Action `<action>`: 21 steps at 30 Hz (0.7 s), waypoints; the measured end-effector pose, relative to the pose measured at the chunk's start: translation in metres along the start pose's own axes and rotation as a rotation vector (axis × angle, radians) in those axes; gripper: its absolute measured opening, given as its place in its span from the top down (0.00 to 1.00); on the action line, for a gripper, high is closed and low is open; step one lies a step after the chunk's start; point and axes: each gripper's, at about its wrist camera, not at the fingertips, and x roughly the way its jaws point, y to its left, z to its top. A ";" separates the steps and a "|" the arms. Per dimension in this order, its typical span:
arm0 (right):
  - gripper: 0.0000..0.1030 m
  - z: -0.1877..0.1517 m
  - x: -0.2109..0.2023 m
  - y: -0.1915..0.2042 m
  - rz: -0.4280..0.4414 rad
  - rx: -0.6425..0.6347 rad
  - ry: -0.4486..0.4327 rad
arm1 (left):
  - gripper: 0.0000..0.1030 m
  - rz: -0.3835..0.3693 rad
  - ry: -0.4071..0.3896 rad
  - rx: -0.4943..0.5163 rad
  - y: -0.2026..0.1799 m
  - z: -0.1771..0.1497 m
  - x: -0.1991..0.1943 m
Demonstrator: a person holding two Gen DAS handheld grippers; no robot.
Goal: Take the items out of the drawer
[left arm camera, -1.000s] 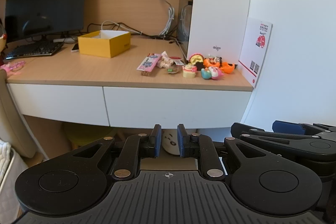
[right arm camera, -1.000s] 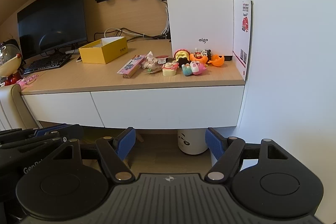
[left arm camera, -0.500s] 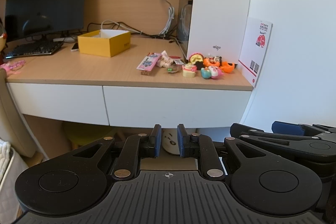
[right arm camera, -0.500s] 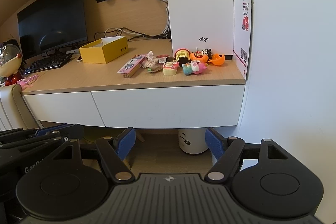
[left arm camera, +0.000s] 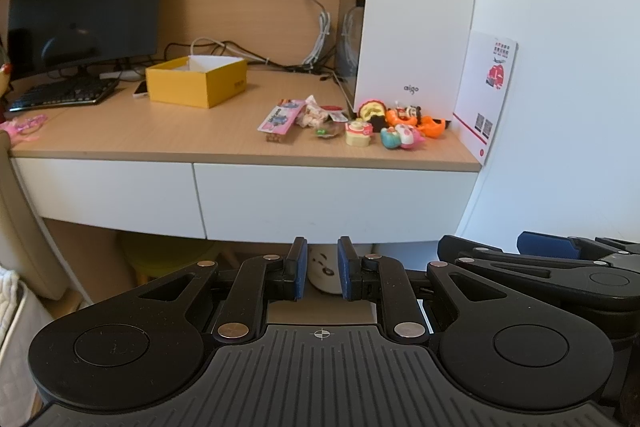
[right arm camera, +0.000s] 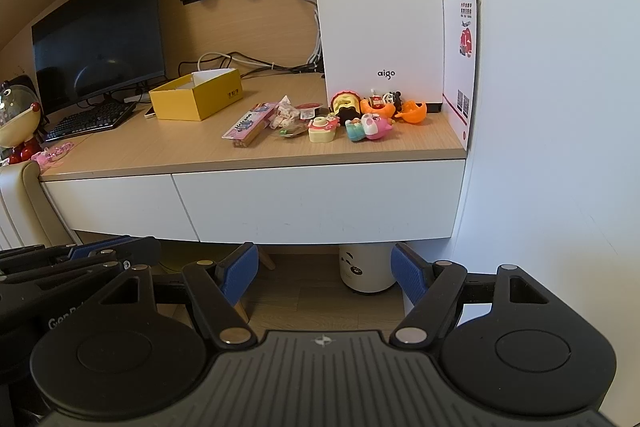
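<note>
A: What is the right camera giving you that the left one is not?

B: It is showing a round-headed figurine (right arm camera: 16, 119) at the desk's (right arm camera: 160, 151) far left, and a photo frame up on a shelf. The left camera is cutting those off, but it is catching the glass side of the white computer case (left arm camera: 416, 23).

A: And the grippers?

B: The left gripper (left arm camera: 322, 275) is sitting nearly closed, a narrow gap between its blue pads, gripping nothing. The right gripper (right arm camera: 324, 271) is standing wide open, also empty. Both are hanging below the desk edge, well short of it.

A: Anything changing since a second ago?

B: No. Both views are matching the earlier ones; nothing is shifting.

A: The drawer?

B: The right drawer (right arm camera: 316, 203) is sitting fully closed under the desktop, below the small toys (right arm camera: 352, 119) and the pink packet (right arm camera: 250, 125). Its long axis is running left to right along the desk edge, its white front facing the cameras. The left drawer (left arm camera: 108, 193) is closed too.
</note>
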 end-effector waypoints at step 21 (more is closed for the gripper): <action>0.28 -0.002 0.001 -0.002 -0.014 0.015 0.001 | 0.82 -0.005 0.004 0.004 0.002 -0.001 0.004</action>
